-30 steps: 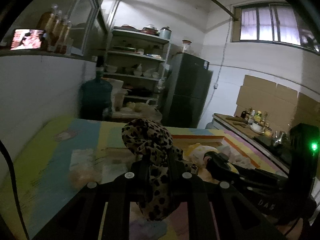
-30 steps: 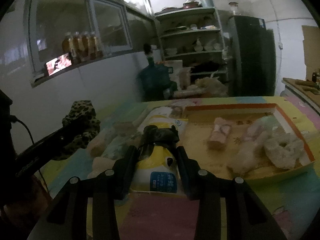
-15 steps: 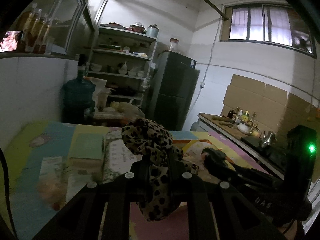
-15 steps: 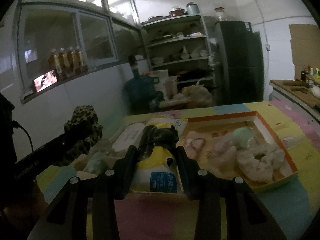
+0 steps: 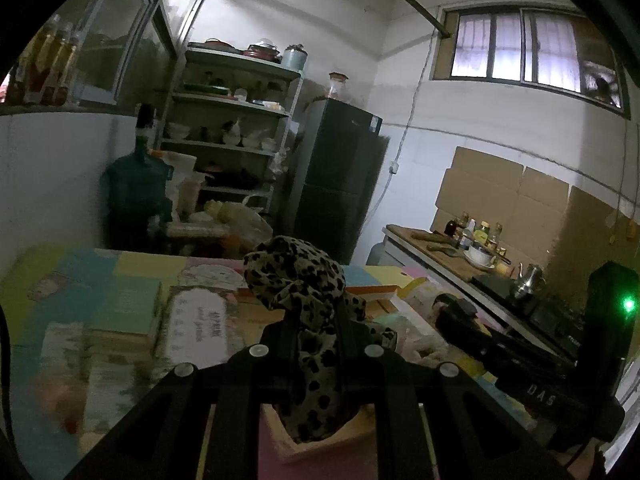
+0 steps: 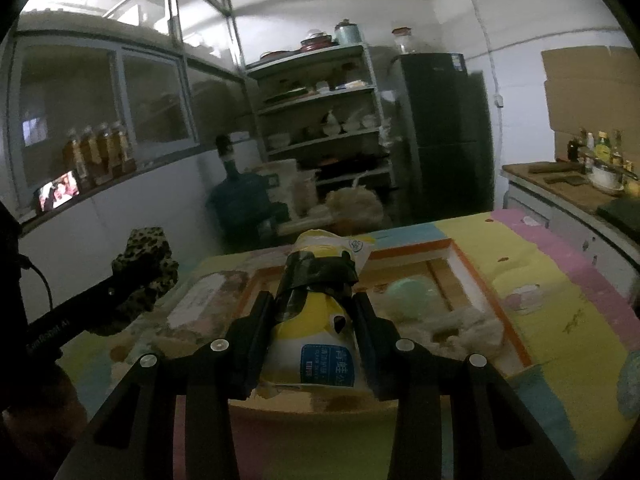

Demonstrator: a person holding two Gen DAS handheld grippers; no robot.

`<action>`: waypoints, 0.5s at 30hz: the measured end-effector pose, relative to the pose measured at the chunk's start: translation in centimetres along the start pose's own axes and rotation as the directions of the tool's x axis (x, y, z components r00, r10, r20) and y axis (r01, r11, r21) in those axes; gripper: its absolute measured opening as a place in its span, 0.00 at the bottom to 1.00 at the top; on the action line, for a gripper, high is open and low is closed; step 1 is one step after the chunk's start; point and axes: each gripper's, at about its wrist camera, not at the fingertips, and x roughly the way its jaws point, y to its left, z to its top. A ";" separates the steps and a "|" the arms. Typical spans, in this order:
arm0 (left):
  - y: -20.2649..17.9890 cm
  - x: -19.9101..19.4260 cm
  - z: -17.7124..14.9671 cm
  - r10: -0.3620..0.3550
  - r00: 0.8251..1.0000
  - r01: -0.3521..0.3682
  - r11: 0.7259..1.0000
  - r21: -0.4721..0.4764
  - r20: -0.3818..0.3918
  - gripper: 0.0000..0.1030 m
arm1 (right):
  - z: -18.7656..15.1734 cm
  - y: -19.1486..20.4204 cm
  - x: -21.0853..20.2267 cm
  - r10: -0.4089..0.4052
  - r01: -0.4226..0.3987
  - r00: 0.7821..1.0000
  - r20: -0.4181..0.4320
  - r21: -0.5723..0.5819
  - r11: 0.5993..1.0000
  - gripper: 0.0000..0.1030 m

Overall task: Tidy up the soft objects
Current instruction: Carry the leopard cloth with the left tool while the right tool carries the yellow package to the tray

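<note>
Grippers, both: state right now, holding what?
Left gripper: shut on the leopard-print scrunchie.
Right gripper: shut on the yellow and white pouch.

occluded: lower half of yellow-and-white soft pouch (image 6: 316,344) behind black gripper fingers (image 6: 248,344) | blurred: flat packets (image 5: 116,320) on pastel patchwork mat, print unreadable | cut off: dark right-gripper body (image 5: 560,380) at frame edge | too small: bottles (image 5: 476,232) on wooden counter, labels illegible | leopard-print fabric scrunchie (image 5: 296,280) hides box interior behind it

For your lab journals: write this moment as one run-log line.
left gripper: shut on leopard-print scrunchie | right gripper: shut on yellow pouch | tray: soft items inside
</note>
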 end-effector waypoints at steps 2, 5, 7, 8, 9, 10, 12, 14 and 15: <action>-0.5 0.6 0.0 -0.004 1.000 0.004 1.000 0.006 -0.005 0.14 | 0.2 -0.7 -0.1 -0.011 0.011 1.000 0.005 0.010 1.000 0.40; -1.3 1.5 0.0 -0.012 1.000 0.012 1.000 0.017 -0.016 0.14 | 0.4 -1.8 -0.2 -0.027 0.027 1.000 0.015 0.025 0.999 0.40; -1.8 2.2 -0.1 -0.017 1.000 0.018 1.000 0.020 -0.024 0.14 | 0.5 -2.6 -0.3 -0.037 0.037 0.999 0.020 0.035 0.999 0.40; -2.0 2.5 -0.2 -0.021 0.999 0.021 1.000 0.020 -0.028 0.14 | 0.4 -2.9 -0.3 -0.043 0.042 0.999 0.021 0.039 0.998 0.40; -2.2 2.8 -0.2 -0.025 0.999 0.025 0.999 0.019 -0.034 0.14 | 0.4 -3.3 -0.3 -0.048 0.047 0.999 0.022 0.043 0.998 0.40; -2.3 3.1 -0.3 -0.028 0.999 0.029 0.999 0.018 -0.039 0.14 | 0.4 -3.5 -0.4 -0.053 0.052 0.998 0.023 0.046 0.998 0.40; -2.6 3.9 -0.5 -0.038 0.998 0.038 0.999 0.015 -0.051 0.14 | 0.3 -4.2 -0.4 -0.061 0.060 0.998 0.023 0.055 0.997 0.40; -2.9 4.5 -0.7 -0.045 0.997 0.046 0.999 0.013 -0.062 0.14 | 0.2 -4.8 -0.4 -0.068 0.067 0.997 0.021 0.063 0.996 0.40; -3.1 4.8 -0.8 -0.049 0.997 0.050 0.999 0.011 -0.067 0.14 | 0.1 -5.1 -0.4 -0.072 0.071 0.997 0.019 0.066 0.995 0.40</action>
